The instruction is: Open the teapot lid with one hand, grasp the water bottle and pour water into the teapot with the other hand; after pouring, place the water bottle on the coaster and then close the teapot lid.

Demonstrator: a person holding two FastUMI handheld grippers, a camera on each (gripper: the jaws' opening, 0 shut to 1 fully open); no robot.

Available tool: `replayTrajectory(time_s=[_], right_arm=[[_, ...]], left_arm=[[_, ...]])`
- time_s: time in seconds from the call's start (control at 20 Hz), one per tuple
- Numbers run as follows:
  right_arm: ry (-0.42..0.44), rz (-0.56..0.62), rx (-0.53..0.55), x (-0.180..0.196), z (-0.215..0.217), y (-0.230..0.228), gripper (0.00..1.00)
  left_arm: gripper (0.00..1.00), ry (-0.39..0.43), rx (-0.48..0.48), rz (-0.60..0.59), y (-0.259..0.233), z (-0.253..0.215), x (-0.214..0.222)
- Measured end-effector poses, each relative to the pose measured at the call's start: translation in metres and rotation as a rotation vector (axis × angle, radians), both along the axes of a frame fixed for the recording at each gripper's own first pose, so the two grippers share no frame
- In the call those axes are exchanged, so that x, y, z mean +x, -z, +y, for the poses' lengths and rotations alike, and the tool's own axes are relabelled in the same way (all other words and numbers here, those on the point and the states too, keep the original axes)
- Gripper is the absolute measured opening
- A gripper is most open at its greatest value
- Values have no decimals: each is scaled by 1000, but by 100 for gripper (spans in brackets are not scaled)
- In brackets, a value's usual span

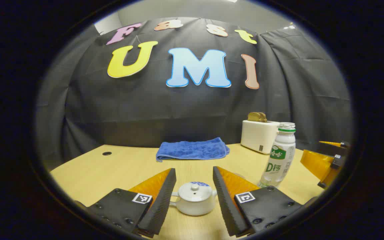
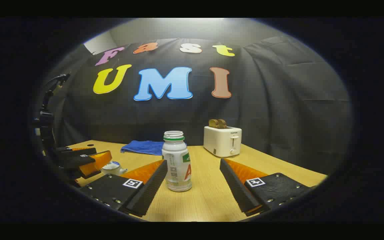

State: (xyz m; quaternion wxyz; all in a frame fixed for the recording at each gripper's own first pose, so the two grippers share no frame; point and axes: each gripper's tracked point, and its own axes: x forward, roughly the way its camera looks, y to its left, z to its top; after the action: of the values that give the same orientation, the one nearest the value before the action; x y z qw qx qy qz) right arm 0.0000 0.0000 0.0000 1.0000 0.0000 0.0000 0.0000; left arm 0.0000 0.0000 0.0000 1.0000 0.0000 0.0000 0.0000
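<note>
On the wooden table (image 1: 112,170), the white teapot (image 1: 194,199) is sitting with its lid (image 1: 194,190) on, framed between the left gripper (image 1: 192,186)'s spread fingers, which are touching nothing. Over in the right gripper view, the right gripper (image 2: 193,181) is also standing released, the uncapped water bottle (image 2: 177,161) standing upright between its fingers, nearer the left one, not gripped. Behind, a blue towel (image 1: 192,149) is lying flat and a toaster (image 2: 222,140) is holding bread.
</note>
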Motion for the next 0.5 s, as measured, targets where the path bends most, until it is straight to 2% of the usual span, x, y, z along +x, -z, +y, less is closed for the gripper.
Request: replayTrajectory(time_s=[0.2,0.5], right_arm=[[-3,24,6,5,-3,10,97],[-1,37,-2,8,-9,17,97]], left_arm=[[78,2,14,28,10,-3,17],[67,-9,16,57,23,-6,28]])
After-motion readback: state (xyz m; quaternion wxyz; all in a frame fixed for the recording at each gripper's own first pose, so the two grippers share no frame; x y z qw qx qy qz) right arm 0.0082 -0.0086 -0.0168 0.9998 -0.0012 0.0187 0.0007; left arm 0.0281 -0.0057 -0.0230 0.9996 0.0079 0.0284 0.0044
